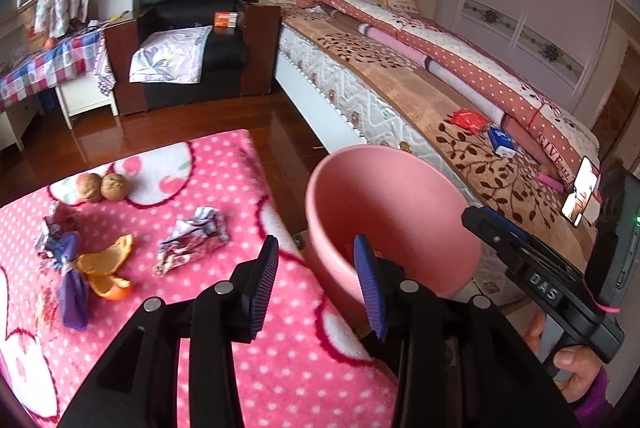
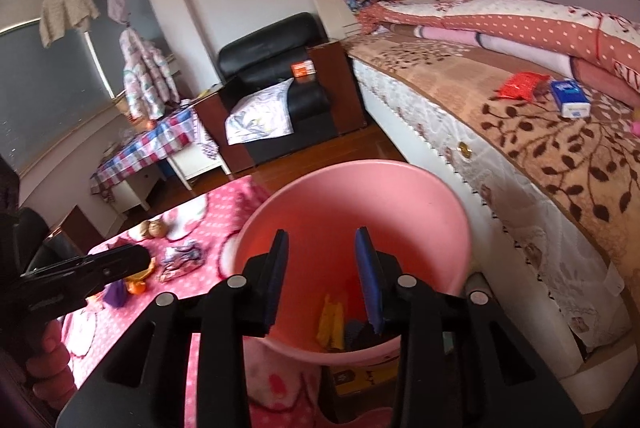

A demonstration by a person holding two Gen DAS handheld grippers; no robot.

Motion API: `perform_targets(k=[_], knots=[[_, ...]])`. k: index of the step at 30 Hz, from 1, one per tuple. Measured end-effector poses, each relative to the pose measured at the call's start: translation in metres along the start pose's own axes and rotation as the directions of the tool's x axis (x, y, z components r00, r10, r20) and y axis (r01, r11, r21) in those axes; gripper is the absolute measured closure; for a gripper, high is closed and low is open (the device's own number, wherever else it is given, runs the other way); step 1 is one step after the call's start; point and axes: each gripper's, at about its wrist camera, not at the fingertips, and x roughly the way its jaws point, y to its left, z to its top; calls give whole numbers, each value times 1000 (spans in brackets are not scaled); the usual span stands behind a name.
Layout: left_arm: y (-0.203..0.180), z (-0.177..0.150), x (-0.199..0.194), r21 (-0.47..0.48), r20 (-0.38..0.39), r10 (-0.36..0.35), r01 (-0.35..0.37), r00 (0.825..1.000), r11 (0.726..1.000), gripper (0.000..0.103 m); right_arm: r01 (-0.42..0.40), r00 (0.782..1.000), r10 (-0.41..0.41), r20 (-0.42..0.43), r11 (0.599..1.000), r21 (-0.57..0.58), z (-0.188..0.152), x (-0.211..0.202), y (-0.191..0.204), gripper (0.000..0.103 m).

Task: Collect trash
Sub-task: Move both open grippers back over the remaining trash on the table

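**Trash waits on pink blanket as both grippers stand open**

From the left wrist, we see our left gripper over the edge of the tabletop, its jaws spread wide and holding nothing. On the pink dotted blanket lie a crumpled wrapper, orange peel, a purple wrapper and two walnuts. The pink bin stands just beside the tabletop, between it and the bed. Our right gripper reaches over the bin's rim from the right.

From the right wrist, we look down over the right gripper into the bin, jaws wide apart and empty. Yellow scraps and something dark lie at the bin's bottom. The left gripper hangs over the blanket to the left, near the crumpled wrapper.
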Motion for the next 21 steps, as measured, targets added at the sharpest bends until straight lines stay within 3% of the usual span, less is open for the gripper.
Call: perform_targets(k=[14, 21], knots=[[77, -28, -49, -139, 37, 126, -120, 991, 983, 61, -184, 980, 181, -82, 983, -23, -9, 4, 63, 68], [126, -54, -88, -213, 75, 240, -219, 968, 952, 61, -250, 963, 244, -113, 967, -45, -20, 11, 100, 68]])
